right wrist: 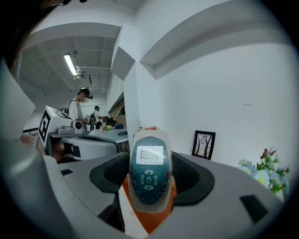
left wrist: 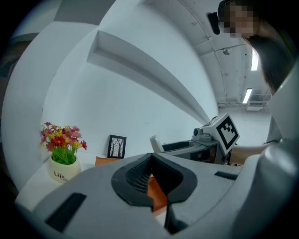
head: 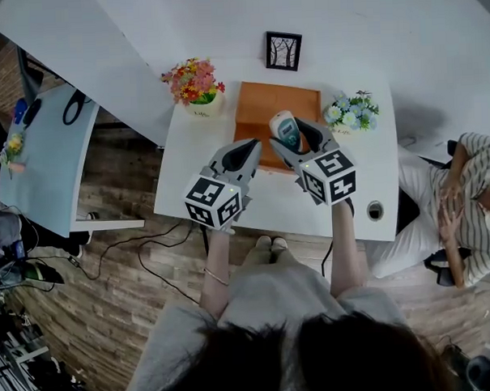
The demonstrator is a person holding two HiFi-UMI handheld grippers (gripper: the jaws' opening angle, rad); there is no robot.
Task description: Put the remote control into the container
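Note:
A grey remote control [right wrist: 149, 175] with a teal face and small screen is clamped between the jaws of my right gripper [right wrist: 150, 179]. In the head view the remote control [head: 284, 129] hangs over the orange wooden tray [head: 261, 105], held by the right gripper [head: 290, 144]. My left gripper [head: 245, 154] hovers at the tray's left front edge, jaws together with nothing between them. From the left gripper view its jaws meet at the left gripper [left wrist: 152, 179], with the orange tray [left wrist: 156, 191] showing behind them.
On the white table [head: 186, 144] stand a pot of red and yellow flowers [head: 195, 83], a small framed tree picture [head: 283, 50] and a pot of blue flowers [head: 351, 111]. A person [head: 464, 197] sits to the right. A second table [head: 45, 159] is at left.

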